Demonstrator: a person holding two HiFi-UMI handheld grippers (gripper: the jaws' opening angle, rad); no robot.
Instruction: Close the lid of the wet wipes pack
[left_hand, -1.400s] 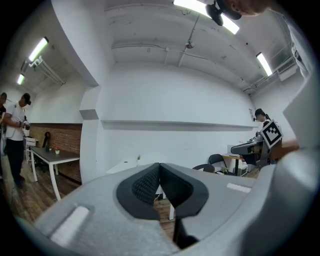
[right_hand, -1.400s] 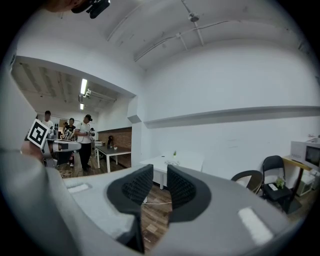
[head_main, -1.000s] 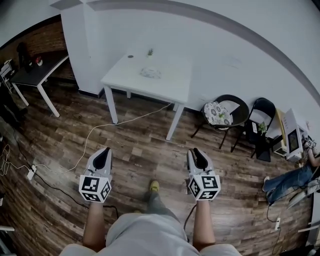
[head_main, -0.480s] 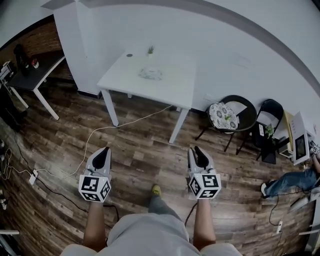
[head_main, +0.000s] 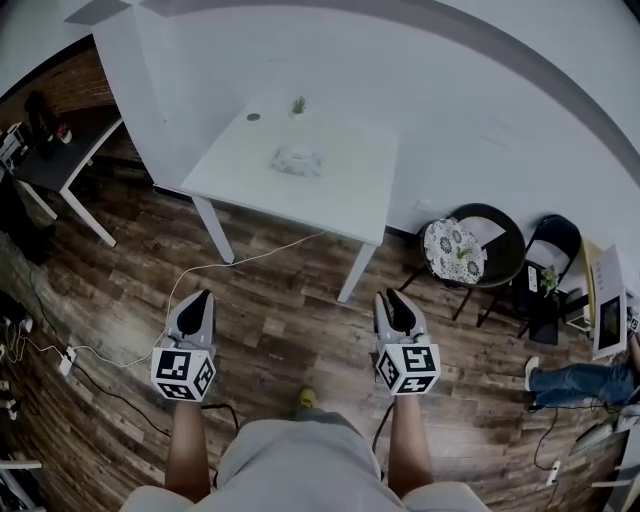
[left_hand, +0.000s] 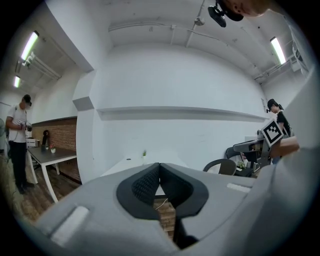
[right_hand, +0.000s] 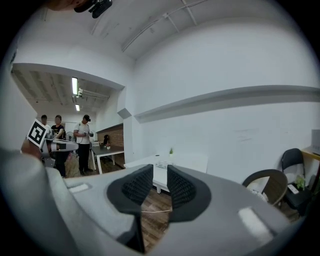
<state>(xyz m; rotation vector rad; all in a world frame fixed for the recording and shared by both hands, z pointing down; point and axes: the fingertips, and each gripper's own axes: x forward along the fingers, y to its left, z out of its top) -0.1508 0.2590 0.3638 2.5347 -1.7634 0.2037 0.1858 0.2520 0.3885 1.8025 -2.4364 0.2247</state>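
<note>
Two tongs hang low over the wooden floor (head_main: 280, 310), near side of the white bench (head_main: 350, 195): left tongs (head_main: 197, 298) pressed together on nothing, right tongs (head_main: 393, 297) apart and empty. The wet wipes pack (head_main: 298, 158) lies around the middle of the bench, well apart from both tongs; its lid is too small to read. A small plant (head_main: 298, 104) stands at the bench's far edge.

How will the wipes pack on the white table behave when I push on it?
The wipes pack looks lumpy and soft, so it will probably give under pressure. It sits unbraced on the smooth table, so it may slide.
</note>
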